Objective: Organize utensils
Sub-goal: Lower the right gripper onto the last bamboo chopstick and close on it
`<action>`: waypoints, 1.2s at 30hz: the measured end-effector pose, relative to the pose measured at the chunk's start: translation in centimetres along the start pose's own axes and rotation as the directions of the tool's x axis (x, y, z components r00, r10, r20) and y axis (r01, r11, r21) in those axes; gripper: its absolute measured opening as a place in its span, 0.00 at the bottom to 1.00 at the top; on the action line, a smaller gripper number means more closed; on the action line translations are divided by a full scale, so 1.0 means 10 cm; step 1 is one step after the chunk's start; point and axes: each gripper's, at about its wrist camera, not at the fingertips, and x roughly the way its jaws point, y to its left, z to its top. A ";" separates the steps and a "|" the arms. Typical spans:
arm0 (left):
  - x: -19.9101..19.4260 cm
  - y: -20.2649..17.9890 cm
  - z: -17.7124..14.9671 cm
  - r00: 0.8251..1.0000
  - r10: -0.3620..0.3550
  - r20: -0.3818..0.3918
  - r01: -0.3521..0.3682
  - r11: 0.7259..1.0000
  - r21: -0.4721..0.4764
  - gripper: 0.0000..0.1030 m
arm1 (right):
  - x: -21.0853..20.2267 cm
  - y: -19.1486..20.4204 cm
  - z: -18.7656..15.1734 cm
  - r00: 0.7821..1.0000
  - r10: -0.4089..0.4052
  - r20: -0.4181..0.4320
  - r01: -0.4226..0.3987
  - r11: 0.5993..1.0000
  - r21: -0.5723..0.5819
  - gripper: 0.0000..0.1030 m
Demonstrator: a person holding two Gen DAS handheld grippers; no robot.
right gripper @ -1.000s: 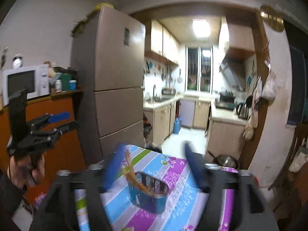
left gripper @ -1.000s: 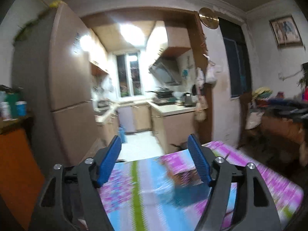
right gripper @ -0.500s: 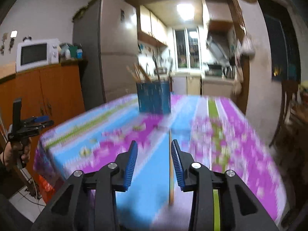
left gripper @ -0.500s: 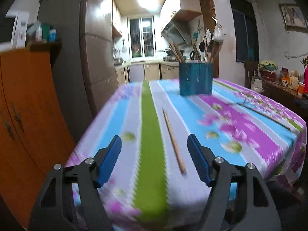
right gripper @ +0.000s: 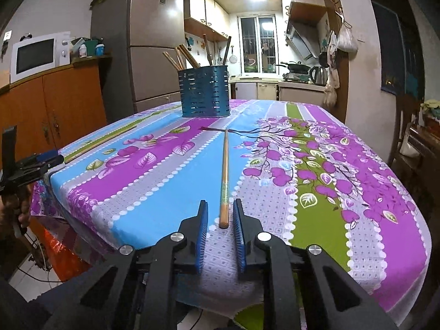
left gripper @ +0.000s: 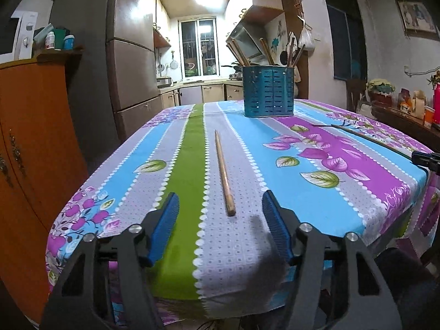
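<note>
A chopstick [right gripper: 224, 176] lies on the tablecloth [right gripper: 316, 165], its near end between the right hand-held gripper's [right gripper: 220, 216] parted fingers.

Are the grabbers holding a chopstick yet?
No, nothing is held. The left gripper is wide open before one chopstick. The right gripper's pads flank another chopstick's end without touching it.

Each hand-held gripper [left gripper: 220, 206] [right gripper: 220, 211] has black plastic arms, silver screws and ribbed blue fingers [left gripper: 165, 221].
</note>
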 end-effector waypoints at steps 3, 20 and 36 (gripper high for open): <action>0.04 -0.03 -0.03 1.000 -0.004 -0.008 0.004 1.000 0.004 0.43 | 0.01 0.01 -0.02 1.000 0.011 0.014 -0.011 1.000 0.004 0.17; 0.15 -0.12 -0.06 0.999 -0.035 0.002 0.035 0.999 -0.026 0.18 | 0.04 0.01 -0.03 0.999 0.031 0.031 -0.031 1.000 0.006 0.17; 0.11 -0.10 0.01 1.000 -0.017 0.004 0.017 0.999 -0.046 0.05 | 0.01 0.06 -0.03 0.999 0.010 0.049 -0.011 1.000 0.020 0.08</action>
